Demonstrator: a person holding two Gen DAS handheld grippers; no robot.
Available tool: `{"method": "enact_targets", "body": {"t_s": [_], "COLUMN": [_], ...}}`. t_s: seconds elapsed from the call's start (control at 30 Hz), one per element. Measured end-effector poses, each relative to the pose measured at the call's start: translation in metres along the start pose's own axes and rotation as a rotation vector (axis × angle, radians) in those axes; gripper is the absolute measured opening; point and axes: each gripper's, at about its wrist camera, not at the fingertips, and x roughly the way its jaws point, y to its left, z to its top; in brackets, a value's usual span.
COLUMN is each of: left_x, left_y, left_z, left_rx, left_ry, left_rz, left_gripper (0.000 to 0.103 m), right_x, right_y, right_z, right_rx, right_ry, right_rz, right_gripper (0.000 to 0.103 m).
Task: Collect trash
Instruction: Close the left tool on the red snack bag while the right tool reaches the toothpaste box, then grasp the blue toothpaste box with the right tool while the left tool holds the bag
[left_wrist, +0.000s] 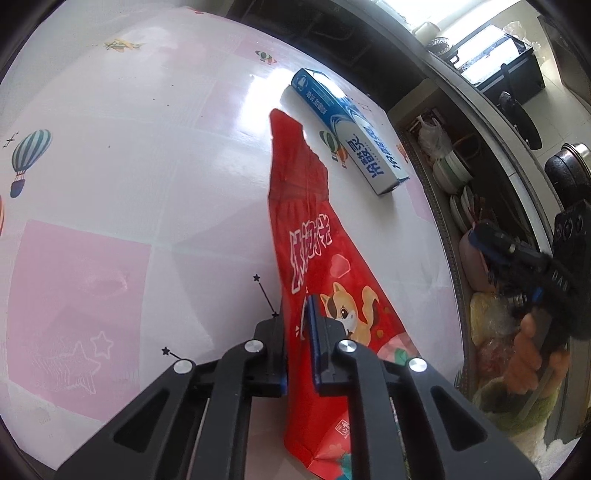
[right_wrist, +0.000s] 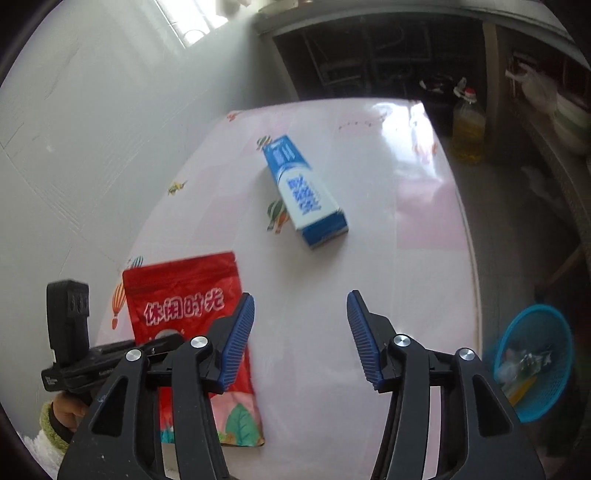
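Observation:
My left gripper is shut on a red snack bag and holds it edge-on above the table. The same bag shows at the lower left of the right wrist view, with the left gripper's body at its side. A blue and white toothpaste box lies on the table beyond the bag; it also shows in the right wrist view. My right gripper is open and empty above the table's near part. A blue mesh trash basket with some scraps in it stands on the floor right of the table.
The table has a pink and white cloth with balloon prints. A grey wall runs along its left side. A bottle of yellow oil stands on the floor behind. Shelves with bowls and bags lie past the table's right edge.

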Motion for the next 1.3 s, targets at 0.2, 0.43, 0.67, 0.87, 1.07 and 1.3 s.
{"method": "enact_targets", "body": {"t_s": [0.2, 0.43, 0.67, 0.87, 1.07, 1.3], "left_x": [-0.01, -0.015, -0.007, 0.001, 0.01, 0.016], "left_y": [0.018, 0.022, 0.01, -0.007, -0.018, -0.025], "left_z": [-0.002, 0.0, 0.007, 0.012, 0.014, 0.014], "left_rx": [-0.045, -0.038, 0.021, 0.087, 0.109, 0.101], "left_ry": [-0.028, -0.044, -0.022, -0.006, 0.016, 0.016], "left_rz": [0.009, 0.021, 0.018, 0.036, 0.05, 0.071], "left_gripper": [0.008, 0.008, 0.008, 0.008, 0.008, 0.008], "right_x": [0.042, 0.15, 0.163, 0.11, 0.048, 0.024], "right_y": [0.017, 0.021, 0.008, -0.032, -0.061, -0.06], "right_z": [0.077, 0.098, 0.074, 0.026, -0.037, -0.078], "right_rx": [-0.122, -0.207, -0.182, -0.034, 0.074, 0.077], "right_ry": [0.045, 0.259, 0.314, 0.296, 0.271, 0.247], "right_rz": [0.032, -0.127, -0.194, -0.191, -0.17, -0.198], "right_gripper": [0.08, 0.076, 0.047, 0.047, 0.048, 0.051]}}
